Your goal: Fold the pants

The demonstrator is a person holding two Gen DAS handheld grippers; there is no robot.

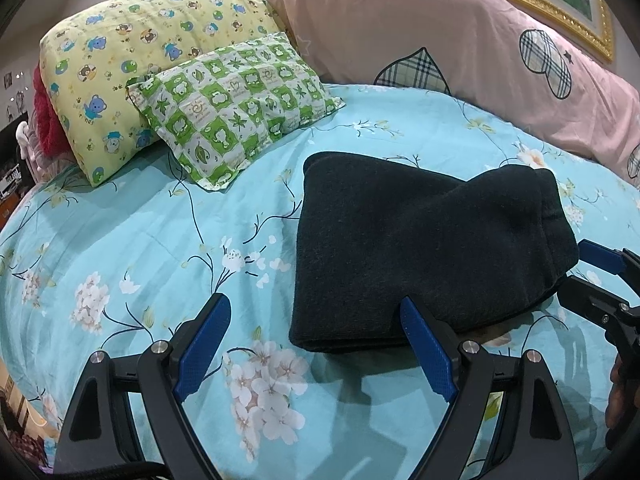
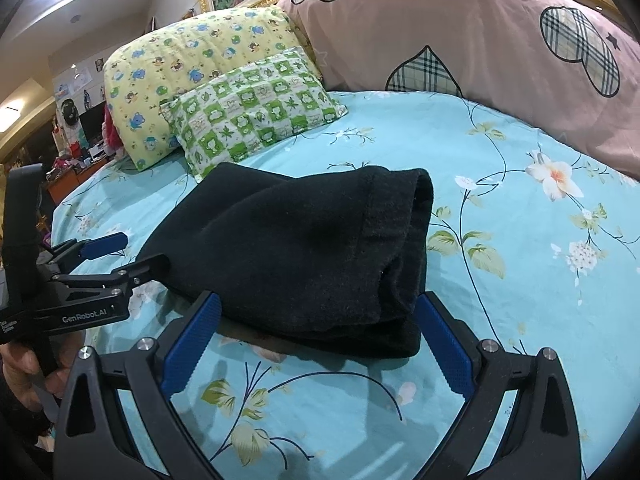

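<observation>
The black pants (image 1: 420, 248) lie folded into a thick, compact bundle on the turquoise flowered sheet (image 1: 120, 240). My left gripper (image 1: 312, 308) is open at the bundle's near left corner, its right finger against the cloth edge, with nothing held. In the right wrist view the pants (image 2: 304, 248) fill the middle, the hemmed end on the right. My right gripper (image 2: 318, 304) is open, its fingers either side of the bundle's near edge. Each gripper shows in the other's view: the right gripper (image 1: 592, 276) at the bundle's right end, the left gripper (image 2: 136, 252) at its left edge, both open.
A green checked pillow (image 1: 236, 112) leans on a yellow bear-print pillow (image 1: 140, 60) at the back left. A rolled pink quilt (image 1: 460, 48) runs along the back under a gilt frame (image 1: 560, 12). A hand (image 2: 24, 364) holds the left gripper. Cluttered furniture (image 2: 76, 164) stands beyond the bed's left edge.
</observation>
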